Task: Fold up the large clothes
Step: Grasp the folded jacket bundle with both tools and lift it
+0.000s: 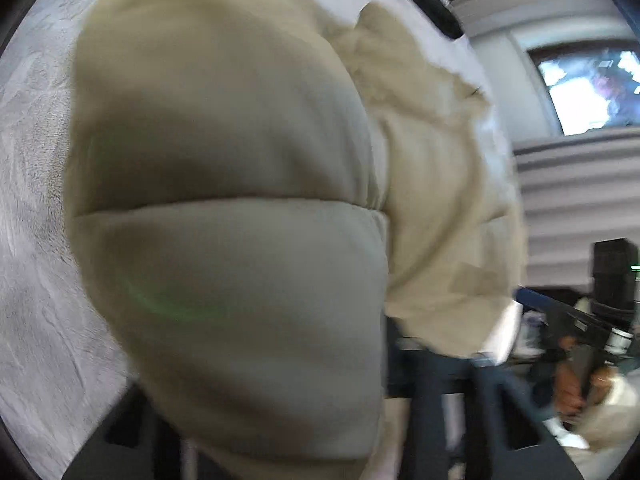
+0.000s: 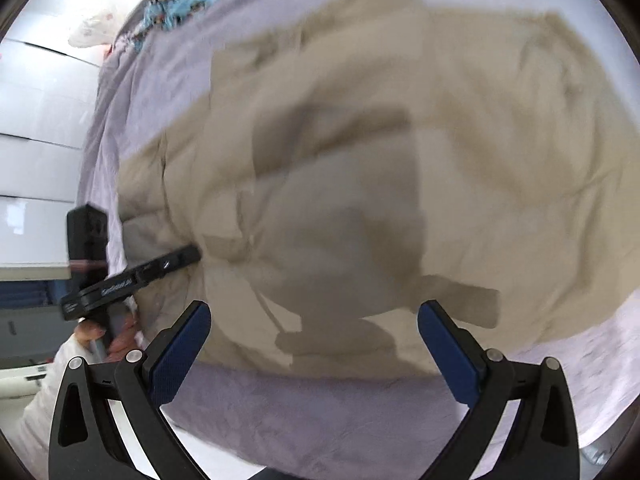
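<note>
A large beige padded jacket (image 2: 360, 168) lies spread on a lilac bed sheet (image 2: 312, 412). My right gripper (image 2: 314, 320) is open and empty, hovering above the jacket's near edge. My left gripper (image 2: 188, 256) shows at the left of the right wrist view, its tip shut on the jacket's left edge. In the left wrist view the jacket (image 1: 232, 208) bulges up close and hides the left gripper's fingertips; my right gripper (image 1: 568, 320) shows at the right with the hand that holds it.
A blue patterned cloth (image 2: 180, 4) lies at the far end of the bed. White cabinets (image 2: 40, 120) stand to the left. A dark framed window (image 1: 588, 88) and a grey ribbed wall (image 1: 576, 208) are beyond the bed.
</note>
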A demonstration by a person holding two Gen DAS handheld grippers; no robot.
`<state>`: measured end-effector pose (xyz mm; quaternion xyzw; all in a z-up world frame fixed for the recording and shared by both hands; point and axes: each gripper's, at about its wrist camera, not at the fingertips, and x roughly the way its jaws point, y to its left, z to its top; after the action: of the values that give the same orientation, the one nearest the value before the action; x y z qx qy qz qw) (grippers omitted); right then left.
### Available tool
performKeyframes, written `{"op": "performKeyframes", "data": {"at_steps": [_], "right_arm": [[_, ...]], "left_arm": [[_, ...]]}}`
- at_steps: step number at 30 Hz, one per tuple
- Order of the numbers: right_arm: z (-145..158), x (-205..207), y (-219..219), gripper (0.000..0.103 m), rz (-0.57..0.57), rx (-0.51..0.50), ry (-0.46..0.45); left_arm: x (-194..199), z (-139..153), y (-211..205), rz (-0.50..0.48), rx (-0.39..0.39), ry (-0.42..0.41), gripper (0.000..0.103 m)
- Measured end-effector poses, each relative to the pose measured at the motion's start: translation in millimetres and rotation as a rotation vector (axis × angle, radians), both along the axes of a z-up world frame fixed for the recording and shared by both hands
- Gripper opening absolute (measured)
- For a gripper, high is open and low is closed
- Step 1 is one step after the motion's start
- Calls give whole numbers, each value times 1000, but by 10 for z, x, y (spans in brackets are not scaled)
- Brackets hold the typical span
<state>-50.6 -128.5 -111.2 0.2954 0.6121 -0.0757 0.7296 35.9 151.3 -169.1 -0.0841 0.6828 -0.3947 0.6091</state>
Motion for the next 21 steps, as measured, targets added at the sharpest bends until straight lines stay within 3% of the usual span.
{"op": "performKeyframes", "data": {"at_steps": [1,2,3,4,5,8,13,21], "right_arm": [[42,11,-50,100,-9,-26,-18],[69,37,-107,78,-16,-42,-42],[64,75,-155,34,-21,-54,-46],[28,122,-200,17,-26,-64,-38],[-31,177,-254,11,-32,-57,-43],[-213,368,-370,11,-40,-40,-86],[-641,576,-537,10,-75,84,-103],[-964,571,-753,4,-90,240,-120]], "left_arm": [[-15,88,12,16,0,-11,27],[-40,158,15,23,2,-18,25],[-66,225,10,30,3,-26,25],[-75,293,-11,36,2,-32,25],[-111,390,-36,46,1,-37,25],[-231,746,-148,62,11,-71,24],[-426,1414,-612,41,28,-147,24],[-869,1873,-1754,-56,148,-254,25]]}}
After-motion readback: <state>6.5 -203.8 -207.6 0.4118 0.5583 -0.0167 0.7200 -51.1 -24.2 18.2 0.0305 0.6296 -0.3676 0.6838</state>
